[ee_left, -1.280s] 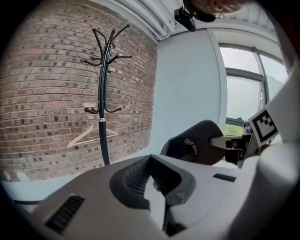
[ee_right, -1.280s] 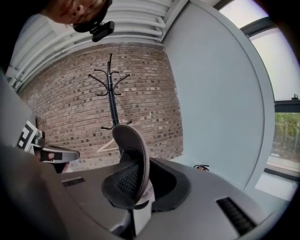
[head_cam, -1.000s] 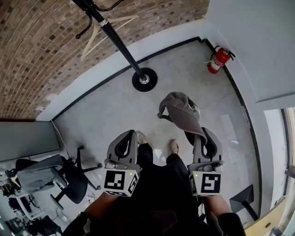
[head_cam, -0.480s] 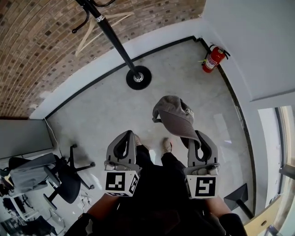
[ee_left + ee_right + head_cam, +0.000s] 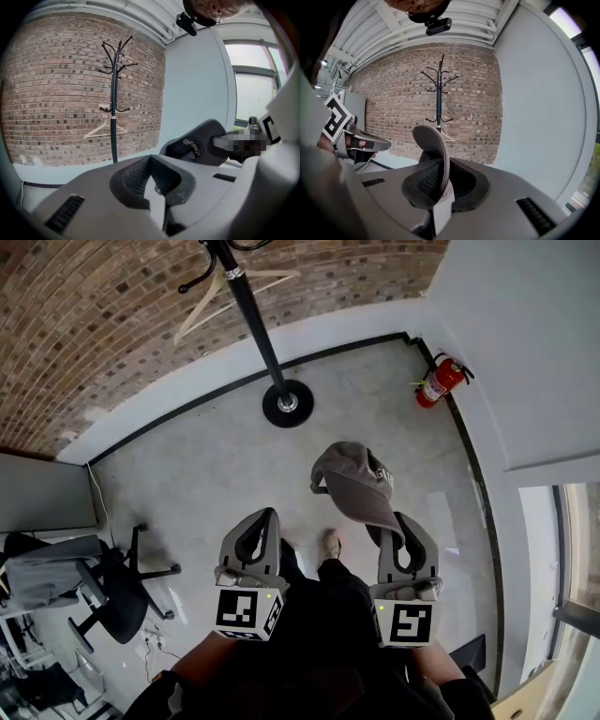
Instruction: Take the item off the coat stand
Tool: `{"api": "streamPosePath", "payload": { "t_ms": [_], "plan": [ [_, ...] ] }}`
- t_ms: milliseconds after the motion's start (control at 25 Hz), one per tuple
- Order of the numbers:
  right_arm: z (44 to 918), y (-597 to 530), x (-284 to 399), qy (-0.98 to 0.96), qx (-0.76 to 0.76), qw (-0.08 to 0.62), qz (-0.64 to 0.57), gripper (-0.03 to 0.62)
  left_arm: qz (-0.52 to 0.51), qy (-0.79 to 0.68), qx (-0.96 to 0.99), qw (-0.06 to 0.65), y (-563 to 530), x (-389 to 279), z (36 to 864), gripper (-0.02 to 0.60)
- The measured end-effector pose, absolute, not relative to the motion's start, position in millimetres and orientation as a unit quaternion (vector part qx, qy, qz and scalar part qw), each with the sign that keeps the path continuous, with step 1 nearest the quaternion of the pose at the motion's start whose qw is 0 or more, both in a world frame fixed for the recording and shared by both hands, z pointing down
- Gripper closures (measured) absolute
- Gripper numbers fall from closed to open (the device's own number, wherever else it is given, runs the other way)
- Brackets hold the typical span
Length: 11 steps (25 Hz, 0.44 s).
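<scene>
Two tongs: right tongs (image 5: 401, 526) pinch the grey cap (image 5: 352, 474) by its brim, left tongs (image 5: 265, 518) clenched together.

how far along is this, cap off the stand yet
Done: the cap is off the coat stand, which holds only a hanger. In hand: the right gripper clamps its brim; the left gripper is shut, empty. Left: probably just putting it down.

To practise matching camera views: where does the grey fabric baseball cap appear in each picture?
Head view: grey fabric baseball cap right of centre, brim in the right gripper.
Left gripper view: cap right of centre, at mid-height.
Right gripper view: its brim stands edge-on between the jaws, lower centre.
Shared landmark: black metal coat stand against the brick wall.
</scene>
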State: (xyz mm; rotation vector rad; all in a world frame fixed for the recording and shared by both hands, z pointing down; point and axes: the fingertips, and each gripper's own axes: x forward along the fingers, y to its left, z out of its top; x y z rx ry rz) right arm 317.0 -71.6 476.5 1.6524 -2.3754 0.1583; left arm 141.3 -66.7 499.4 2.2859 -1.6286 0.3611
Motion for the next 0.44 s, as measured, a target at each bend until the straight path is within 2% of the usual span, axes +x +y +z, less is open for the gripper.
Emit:
{"api": "streamPosePath", "payload": {
  "t_ms": [440],
  "plan": [
    [471,-58,314,-0.813,0.568,0.121,0.045,0.563,0.116,-0.577,0.792,0.159,-49,135,497,0.557]
  ]
}}
